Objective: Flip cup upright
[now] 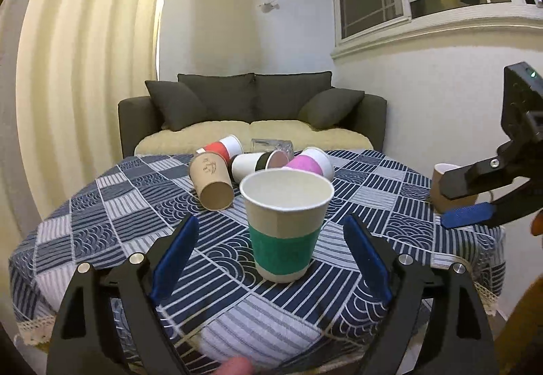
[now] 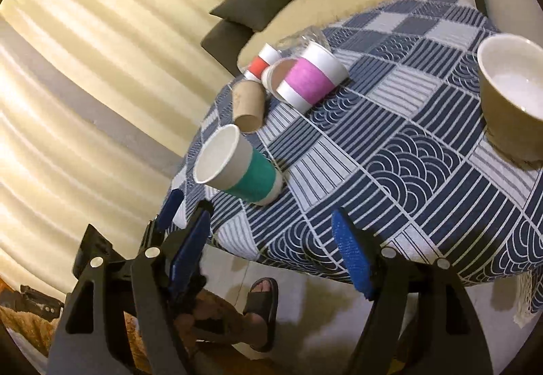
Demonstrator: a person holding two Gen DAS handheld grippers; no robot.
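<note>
No readable text, brand or number anywhere. Only a small dark printed drawing on the side of the brown cup (image 1: 212, 181), lying on the tablecloth (image 1: 101, 225); too small and blurred to make out as letters or logo. Same mark on that cup in the right wrist view, equally unreadable. Plain colour bands only on the other cups, e.g. the green cup (image 1: 285, 225).

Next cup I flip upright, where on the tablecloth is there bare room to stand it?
Bare cloth lies between the green-banded cup and the tan mug at the right, and on the near left beside the left gripper. The far middle is crowded: brown cup, red cup, black-banded cup, pink cup and a glass lie bunched.
</note>
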